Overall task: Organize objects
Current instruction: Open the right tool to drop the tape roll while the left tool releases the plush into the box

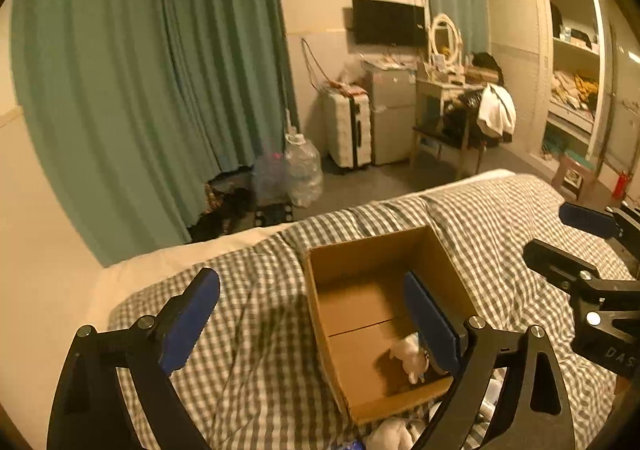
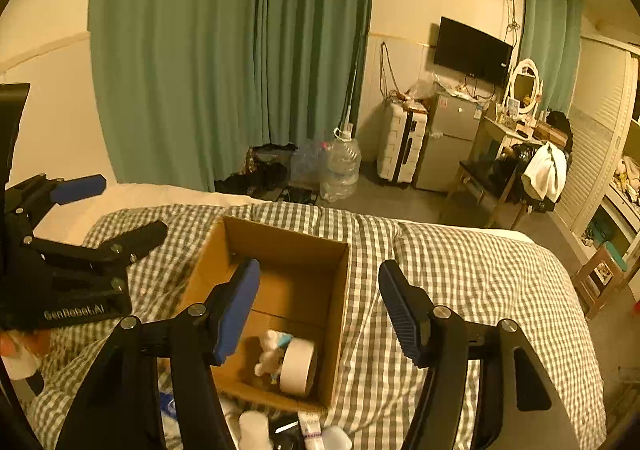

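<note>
An open cardboard box (image 1: 360, 258) (image 2: 288, 246) sits on the checked bed cover (image 1: 248, 362) (image 2: 460, 274). In its near corner lie a small white plush toy (image 1: 408, 358) (image 2: 270, 354) and a pale roll of tape (image 2: 298, 366); the left wrist view hides the roll behind a finger. My left gripper (image 1: 310, 282) (image 2: 132, 206) hangs wide open above the box's left side, nothing between its blue pads. My right gripper (image 2: 319, 267) (image 1: 546, 230) is open over the box's right wall, also empty.
Several small white items (image 2: 256, 430) (image 1: 392, 434) lie on the cover just in front of the box. Beyond the bed are green curtains (image 1: 140, 90), water bottles (image 2: 340, 166), a white suitcase (image 2: 400, 146), a small fridge (image 2: 448, 138), a cluttered dressing table and chair (image 2: 516, 174).
</note>
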`<state>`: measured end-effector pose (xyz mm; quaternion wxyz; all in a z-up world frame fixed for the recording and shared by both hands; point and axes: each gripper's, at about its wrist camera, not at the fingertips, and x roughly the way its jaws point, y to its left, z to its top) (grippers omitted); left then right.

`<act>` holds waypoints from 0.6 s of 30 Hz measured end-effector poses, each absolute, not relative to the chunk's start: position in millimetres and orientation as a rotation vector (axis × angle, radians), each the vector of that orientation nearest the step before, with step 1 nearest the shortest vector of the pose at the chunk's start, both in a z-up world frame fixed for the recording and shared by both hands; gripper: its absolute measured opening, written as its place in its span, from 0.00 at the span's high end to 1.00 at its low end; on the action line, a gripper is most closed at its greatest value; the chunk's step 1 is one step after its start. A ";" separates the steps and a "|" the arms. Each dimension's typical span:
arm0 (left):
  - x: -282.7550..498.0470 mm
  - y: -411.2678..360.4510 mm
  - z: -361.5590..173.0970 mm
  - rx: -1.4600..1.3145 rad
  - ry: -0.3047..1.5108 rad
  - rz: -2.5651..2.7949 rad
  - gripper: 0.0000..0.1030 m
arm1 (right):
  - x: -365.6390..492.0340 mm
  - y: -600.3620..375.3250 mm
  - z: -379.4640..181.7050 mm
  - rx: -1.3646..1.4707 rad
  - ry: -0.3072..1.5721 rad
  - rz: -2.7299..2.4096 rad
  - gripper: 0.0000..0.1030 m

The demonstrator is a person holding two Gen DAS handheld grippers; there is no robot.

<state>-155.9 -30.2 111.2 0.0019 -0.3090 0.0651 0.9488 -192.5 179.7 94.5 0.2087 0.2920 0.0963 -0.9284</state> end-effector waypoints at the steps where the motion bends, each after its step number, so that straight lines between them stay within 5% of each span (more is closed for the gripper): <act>1: -144.9 -32.0 116.5 -0.965 0.190 2.990 0.05 | -185.7 181.9 99.3 0.805 0.263 -2.582 0.39; 9: -96.1 -36.8 135.8 -0.940 0.086 3.032 0.03 | -134.0 208.3 126.1 0.748 0.233 -2.582 0.22; 18: -61.4 -42.4 110.3 -0.991 0.025 3.065 0.01 | -107.0 219.0 108.3 0.770 0.239 -2.550 0.16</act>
